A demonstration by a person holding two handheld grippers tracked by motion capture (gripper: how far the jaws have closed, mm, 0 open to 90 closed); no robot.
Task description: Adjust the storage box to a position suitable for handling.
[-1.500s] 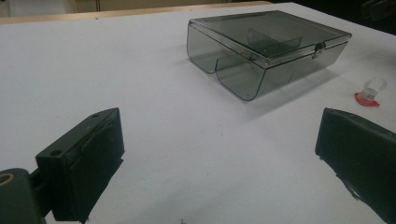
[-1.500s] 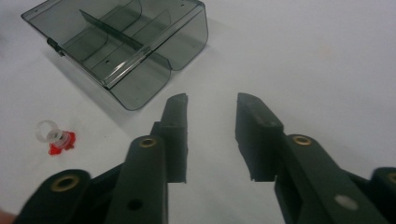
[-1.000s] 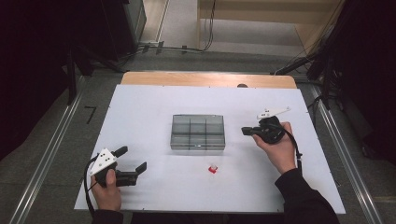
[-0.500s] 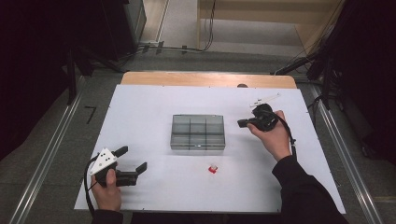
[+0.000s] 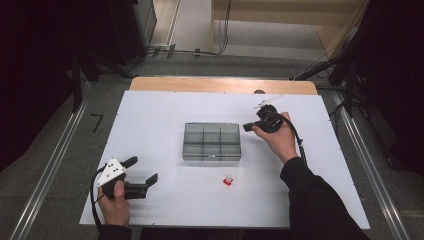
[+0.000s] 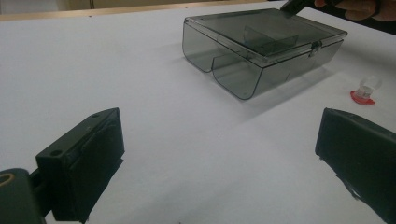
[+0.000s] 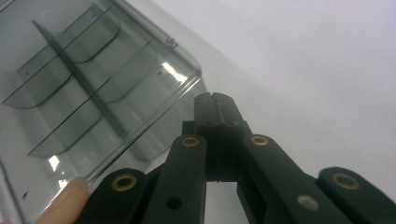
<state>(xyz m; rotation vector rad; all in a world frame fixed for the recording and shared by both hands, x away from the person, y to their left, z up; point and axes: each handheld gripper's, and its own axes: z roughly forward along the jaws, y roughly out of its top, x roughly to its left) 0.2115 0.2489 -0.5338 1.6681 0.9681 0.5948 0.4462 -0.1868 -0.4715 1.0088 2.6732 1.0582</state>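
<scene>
The right gripper (image 5: 249, 126) has slid in across the tabletop (image 5: 150, 130) from the right side and now sits just beside the far right corner of the smoky compartment box (image 5: 211, 142), while the left gripper (image 5: 145, 172) has kept its place near the front left edge. The right gripper's jaws are pressed together with nothing between them, their tips close by the box's corner in the right gripper view; whether they touch the wall I cannot tell. The left gripper's jaws stand wide apart, empty, aimed across the bare surface toward the box.

The box lies in the middle of the tabletop with its clear lid (image 6: 275, 32) down and a small latch (image 6: 316, 46) on the front face. A little red-and-clear cap piece (image 5: 227, 180) rests by itself in front of it, apart from the box.

It looks like the right hand is about to work on the box with closed tips, nudging it or prying at the lid. Doing that well means meeting the edge squarely and low, pushing slowly so the light box doesn't skate or swivel, and steadying the other side with the left gripper if it does.
</scene>
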